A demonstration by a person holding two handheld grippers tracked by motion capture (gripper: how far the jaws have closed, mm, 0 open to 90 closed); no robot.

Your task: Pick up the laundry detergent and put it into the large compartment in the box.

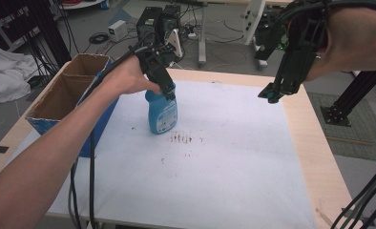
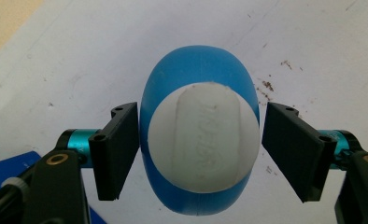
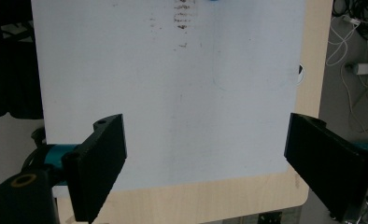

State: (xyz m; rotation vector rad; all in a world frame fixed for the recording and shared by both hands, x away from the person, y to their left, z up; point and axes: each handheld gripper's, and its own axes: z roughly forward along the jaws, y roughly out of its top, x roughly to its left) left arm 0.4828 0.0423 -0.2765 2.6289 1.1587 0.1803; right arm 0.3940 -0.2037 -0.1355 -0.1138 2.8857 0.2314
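We can read no text anywhere. The bottle carries a label too small and blurred for us to make out, and its white cap bears raised letters we cannot decipher.

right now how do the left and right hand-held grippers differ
The left hand-held gripper points down over the blue bottle, its jaws either side of the white cap with a small gap at one pad; the right hand-held gripper hangs above the mat, jaws wide with nothing between. Both have black jaws.
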